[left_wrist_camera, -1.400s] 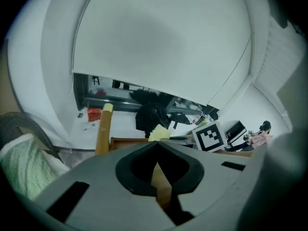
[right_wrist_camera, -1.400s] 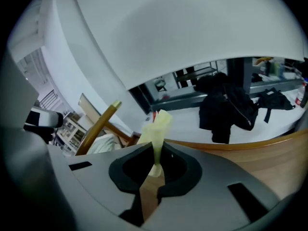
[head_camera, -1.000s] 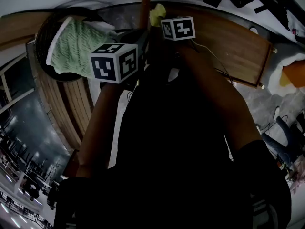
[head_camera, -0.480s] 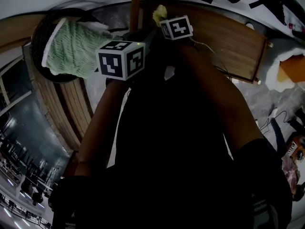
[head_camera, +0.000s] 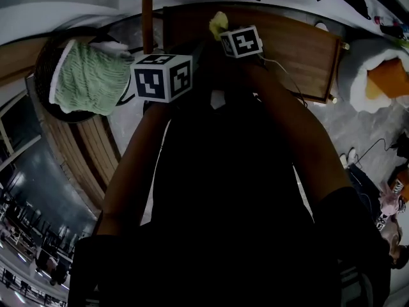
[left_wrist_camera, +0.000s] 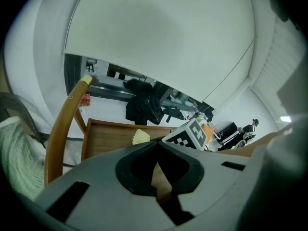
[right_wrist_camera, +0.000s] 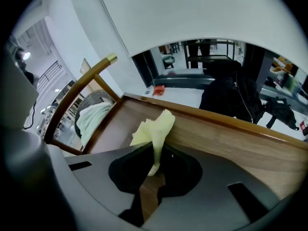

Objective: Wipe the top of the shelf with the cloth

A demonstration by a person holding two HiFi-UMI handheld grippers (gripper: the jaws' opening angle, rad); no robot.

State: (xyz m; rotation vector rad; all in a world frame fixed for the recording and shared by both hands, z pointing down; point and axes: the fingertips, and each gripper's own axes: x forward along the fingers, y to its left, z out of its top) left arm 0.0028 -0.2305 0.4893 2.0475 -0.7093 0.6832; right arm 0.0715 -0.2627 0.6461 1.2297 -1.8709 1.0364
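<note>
Right gripper view: right tool [right_wrist_camera: 155,150] clamped on the yellow cloth [right_wrist_camera: 155,126] | cloth's free end stands up over the wooden shelf [right_wrist_camera: 226,138] top, near its raised rim | left tool [left_wrist_camera: 157,144] jaws together, nothing between | green towel [head_camera: 86,78] in dark basket [head_camera: 39,75], left of shelf
</note>
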